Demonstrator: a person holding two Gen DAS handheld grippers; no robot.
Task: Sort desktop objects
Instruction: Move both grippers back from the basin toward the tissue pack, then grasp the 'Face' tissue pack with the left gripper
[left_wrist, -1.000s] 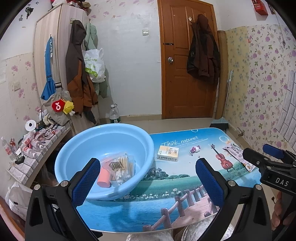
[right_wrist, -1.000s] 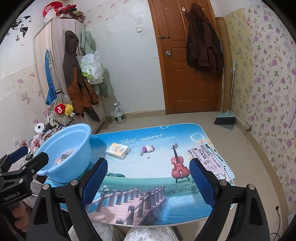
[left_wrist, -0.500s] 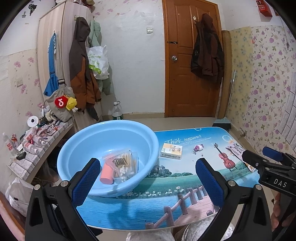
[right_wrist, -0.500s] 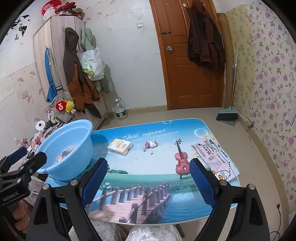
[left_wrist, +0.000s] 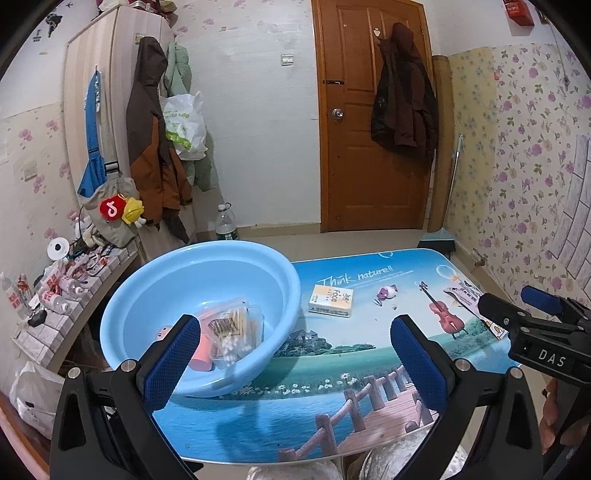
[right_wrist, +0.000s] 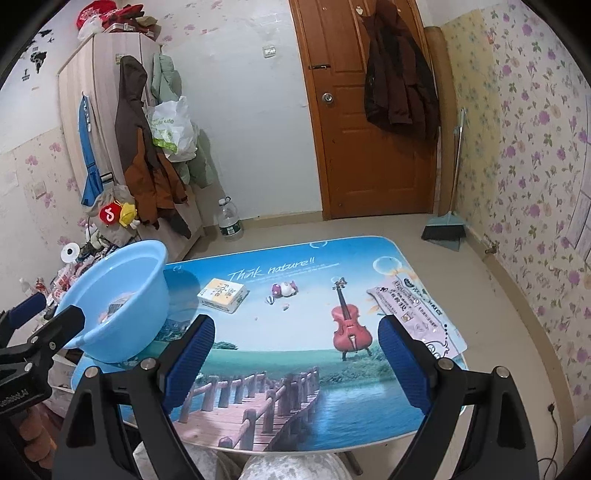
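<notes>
- The blue basin (left_wrist: 201, 291) stands at the table's left edge and already holds a clear bag of cotton swabs (left_wrist: 234, 332) and a pink item (left_wrist: 201, 354), partly hidden behind the left tool's finger; these count as sorted.
- On the table (right_wrist: 280, 350) a small yellow-and-white box (right_wrist: 222, 294) lies near the basin, and a long printed flat packet (right_wrist: 415, 319) lies at the right edge, well apart from the basin.
- The violin and the small cartoon figure seem to be printed on the tabletop, not loose things.
- The left gripper (left_wrist: 295, 365) is spread wide with nothing between its pads, held above the near edge.
- The right gripper (right_wrist: 295, 365) is likewise spread and empty, over the near middle of the table.
- Judged from this, the task is roughly half done: the box and the packet remain to go in the basin.
</notes>
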